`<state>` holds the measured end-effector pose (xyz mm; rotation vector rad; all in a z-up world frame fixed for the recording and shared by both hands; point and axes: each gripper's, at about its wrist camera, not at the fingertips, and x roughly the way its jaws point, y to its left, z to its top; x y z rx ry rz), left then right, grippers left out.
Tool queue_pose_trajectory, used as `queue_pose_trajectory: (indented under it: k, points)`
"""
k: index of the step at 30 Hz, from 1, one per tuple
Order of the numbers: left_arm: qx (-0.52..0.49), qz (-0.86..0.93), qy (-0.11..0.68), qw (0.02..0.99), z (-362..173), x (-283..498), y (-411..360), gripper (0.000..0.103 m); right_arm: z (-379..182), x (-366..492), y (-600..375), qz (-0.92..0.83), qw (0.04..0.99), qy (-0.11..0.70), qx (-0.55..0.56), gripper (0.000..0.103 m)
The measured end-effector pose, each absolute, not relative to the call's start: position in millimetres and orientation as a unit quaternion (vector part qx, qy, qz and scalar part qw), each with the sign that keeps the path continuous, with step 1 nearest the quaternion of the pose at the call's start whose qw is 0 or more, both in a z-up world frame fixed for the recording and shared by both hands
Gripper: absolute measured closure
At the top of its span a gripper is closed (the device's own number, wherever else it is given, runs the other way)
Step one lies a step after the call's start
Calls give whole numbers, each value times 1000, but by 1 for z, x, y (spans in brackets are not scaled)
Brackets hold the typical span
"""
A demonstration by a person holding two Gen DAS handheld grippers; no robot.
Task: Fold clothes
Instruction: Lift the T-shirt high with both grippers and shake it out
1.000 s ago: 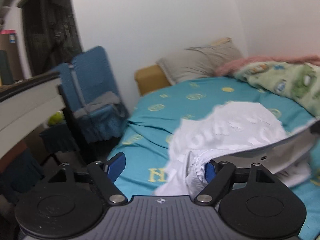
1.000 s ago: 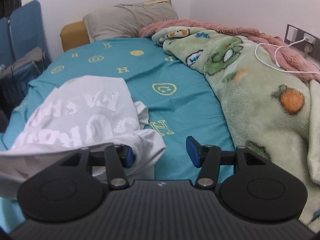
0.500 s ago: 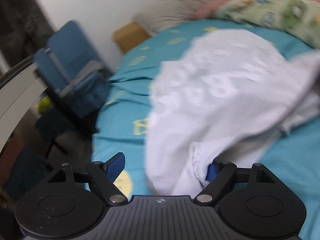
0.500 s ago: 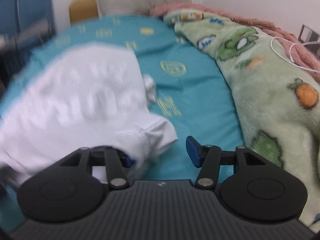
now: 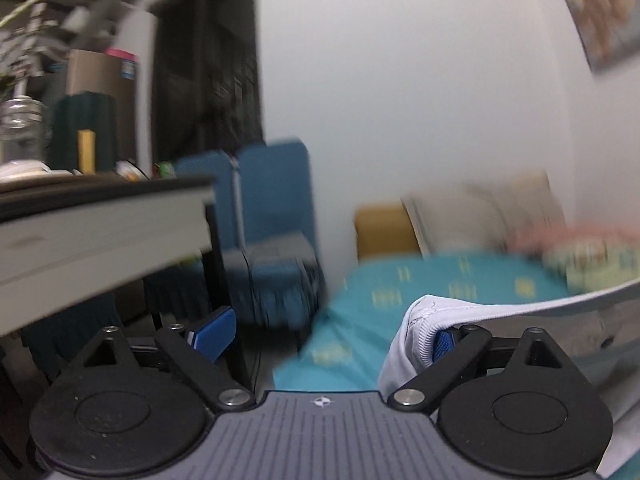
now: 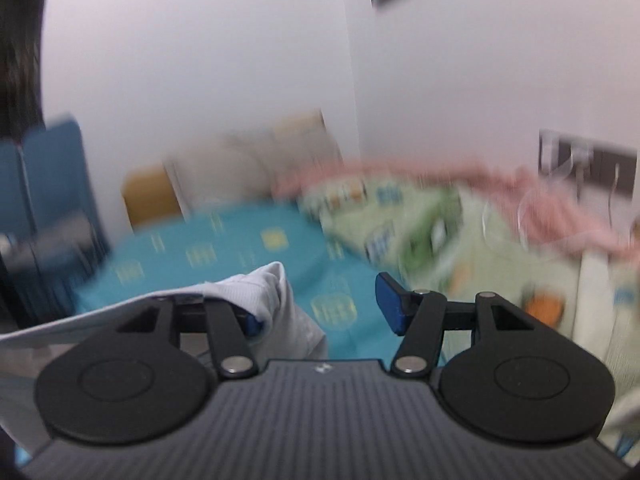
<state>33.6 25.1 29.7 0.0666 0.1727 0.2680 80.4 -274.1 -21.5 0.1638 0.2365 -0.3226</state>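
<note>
A white garment hangs between my two grippers, lifted above the teal bed sheet (image 5: 448, 280). In the left wrist view its ribbed hem (image 5: 424, 320) is draped over my right finger (image 5: 444, 342); the left gripper (image 5: 326, 334) has its jaws wide apart. In the right wrist view the white garment (image 6: 260, 284) is hooked over my left finger (image 6: 252, 322); the right gripper (image 6: 320, 308) also stands wide apart. The cloth stretches taut sideways out of each view. Both views are motion-blurred.
A desk (image 5: 100, 216) with clutter stands at the left, blue chairs (image 5: 272, 216) beside the bed. A grey pillow (image 6: 240, 164) lies at the head. A green cartoon blanket (image 6: 460, 232) and pink blanket (image 6: 480, 176) lie along the right wall, with a wall socket (image 6: 584, 160).
Both grippers have swung upward, lifting the garment off the bed; the views now face the wall and headboard. The cloth that lay spread on the sheet now hangs taut between them.
</note>
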Motion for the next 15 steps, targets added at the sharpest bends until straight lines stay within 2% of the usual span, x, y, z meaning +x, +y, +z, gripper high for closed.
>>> queue_pose_trajectory:
  k: [9, 15]
  points:
    - [13, 160, -64, 985, 208, -8, 15, 7, 156, 34, -272, -123, 990, -7, 70, 45]
    - [39, 157, -142, 977, 316, -80, -1, 6, 255, -41, -277, -118, 987, -86, 62, 45]
